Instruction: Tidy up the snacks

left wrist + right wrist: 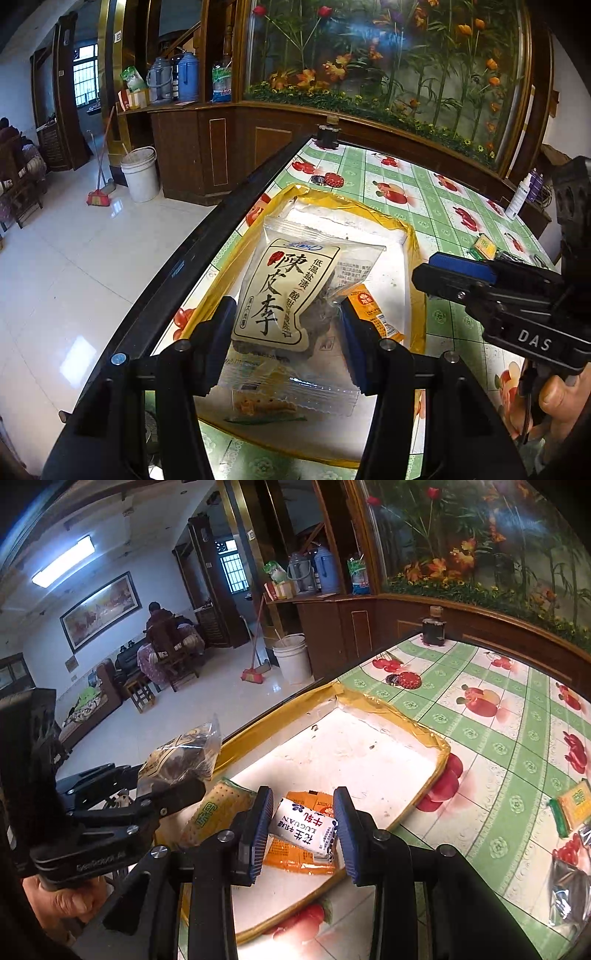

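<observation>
Between the blue-padded black fingers of the left gripper (288,325) hangs a clear plum packet (284,295) with a cream label in black characters and a small red seal. Below it, a white tray (400,258) with a yellow-gold taped rim. Between the right gripper's (301,834) blue pads sits a white nougat candy (304,829) with navy print, over an orange sachet (295,856). Left of those jaws, a tan cracker pack (214,816) lettered green. The tablecloth (443,206) is green-and-white checked with red fruit.

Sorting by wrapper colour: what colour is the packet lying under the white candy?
Orange; the packet shows best in the right wrist view, under the white candy.
</observation>
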A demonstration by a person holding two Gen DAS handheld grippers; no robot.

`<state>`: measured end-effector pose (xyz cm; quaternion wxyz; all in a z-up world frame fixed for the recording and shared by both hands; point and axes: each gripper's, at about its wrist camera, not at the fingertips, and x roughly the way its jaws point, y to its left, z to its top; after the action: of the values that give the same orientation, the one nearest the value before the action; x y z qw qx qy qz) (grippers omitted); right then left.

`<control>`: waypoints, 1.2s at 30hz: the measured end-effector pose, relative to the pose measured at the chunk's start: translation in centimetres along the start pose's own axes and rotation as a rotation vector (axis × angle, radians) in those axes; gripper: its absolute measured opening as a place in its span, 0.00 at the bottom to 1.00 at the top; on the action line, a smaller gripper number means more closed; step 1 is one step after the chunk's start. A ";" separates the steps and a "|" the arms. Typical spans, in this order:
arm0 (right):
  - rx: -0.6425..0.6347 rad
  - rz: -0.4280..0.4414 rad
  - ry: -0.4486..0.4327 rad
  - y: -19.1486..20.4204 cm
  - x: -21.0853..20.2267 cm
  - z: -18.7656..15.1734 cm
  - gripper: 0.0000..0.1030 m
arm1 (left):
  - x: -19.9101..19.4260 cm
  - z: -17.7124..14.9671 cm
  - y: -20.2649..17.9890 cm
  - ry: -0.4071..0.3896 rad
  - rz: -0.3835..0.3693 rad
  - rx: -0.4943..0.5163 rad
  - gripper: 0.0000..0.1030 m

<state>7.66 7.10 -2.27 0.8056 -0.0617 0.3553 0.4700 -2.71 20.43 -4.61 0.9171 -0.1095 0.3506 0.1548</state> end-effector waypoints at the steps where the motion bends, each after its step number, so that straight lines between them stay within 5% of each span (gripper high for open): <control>1: 0.007 0.004 0.002 -0.1 0.3 0.0 0.33 | 0.1 0.0 0.1 0.000 -0.001 -0.002 0.52; 27: 0.109 -0.029 0.081 -4.0 8.4 1.9 0.34 | 7.4 1.3 -0.4 0.150 0.023 0.029 0.52; 32: 0.107 -0.036 0.097 -4.3 9.0 1.7 0.37 | 7.1 1.7 0.1 0.150 0.039 0.002 0.61; 36: 0.093 -0.034 0.082 -3.9 8.5 1.9 0.61 | 6.7 2.0 0.5 0.141 0.053 -0.014 0.69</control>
<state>14.35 11.90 -7.12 0.8003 -0.0494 0.4082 0.4364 3.06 22.86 -7.72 0.8850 -0.1173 0.4159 0.1737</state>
